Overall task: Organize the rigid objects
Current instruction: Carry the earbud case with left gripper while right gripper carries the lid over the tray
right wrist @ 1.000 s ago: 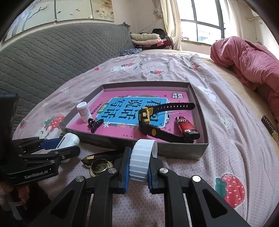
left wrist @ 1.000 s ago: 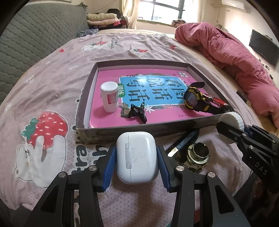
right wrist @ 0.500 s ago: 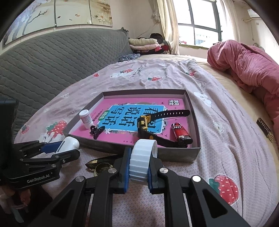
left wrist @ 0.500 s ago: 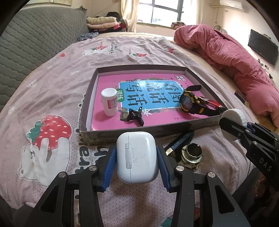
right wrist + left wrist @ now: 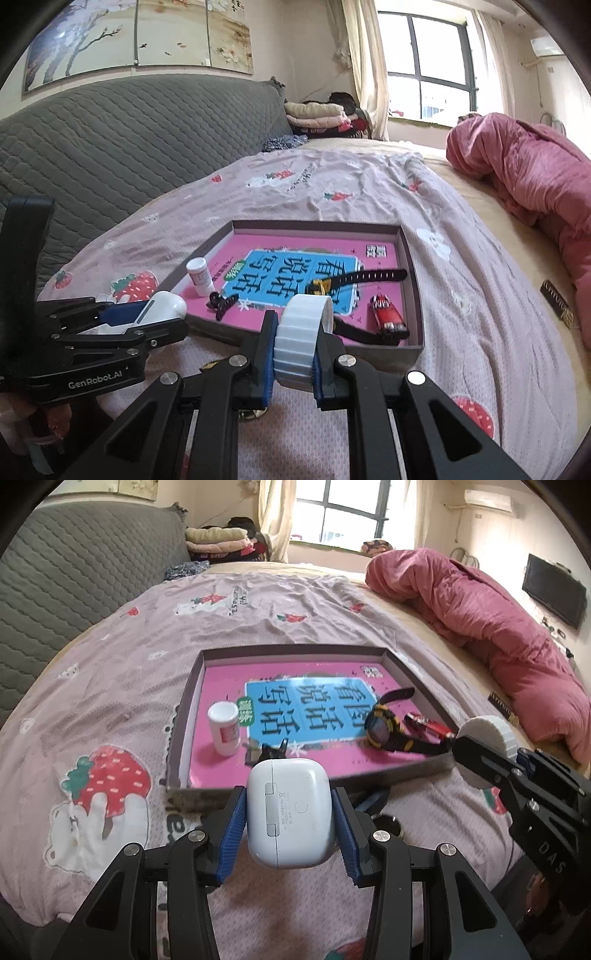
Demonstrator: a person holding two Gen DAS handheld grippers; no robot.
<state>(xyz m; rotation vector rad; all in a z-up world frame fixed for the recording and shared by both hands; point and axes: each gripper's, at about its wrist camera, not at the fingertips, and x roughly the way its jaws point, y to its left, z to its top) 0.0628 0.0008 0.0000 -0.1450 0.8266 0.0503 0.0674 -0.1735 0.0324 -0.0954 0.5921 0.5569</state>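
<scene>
My left gripper (image 5: 290, 819) is shut on a white earbud case (image 5: 290, 808), held in the air in front of the near wall of a shallow grey tray (image 5: 184, 716). My right gripper (image 5: 294, 343) is shut on a white ribbed cap (image 5: 301, 336), held just before the tray's (image 5: 410, 258) near edge. Inside the tray, on a pink and blue book, stand a small white bottle (image 5: 224, 733), a black hair clip (image 5: 221, 304), a black and yellow watch (image 5: 382, 729) and a red lighter (image 5: 388, 315). Each gripper shows in the other's view, the right gripper (image 5: 476, 753) at right, the left gripper (image 5: 155, 314) at left.
The tray lies on a bed with a pink strawberry-print sheet (image 5: 110, 775). A crumpled pink duvet (image 5: 498, 627) lies at the right, a grey quilted headboard (image 5: 129, 147) at the left. A small dark object (image 5: 389, 821) and a dark blue item lie on the sheet under the grippers.
Both grippers have risen with their loads still held; the tray and bed now sit lower and farther in both views, and the items on the sheet are mostly hidden behind the fingers.
</scene>
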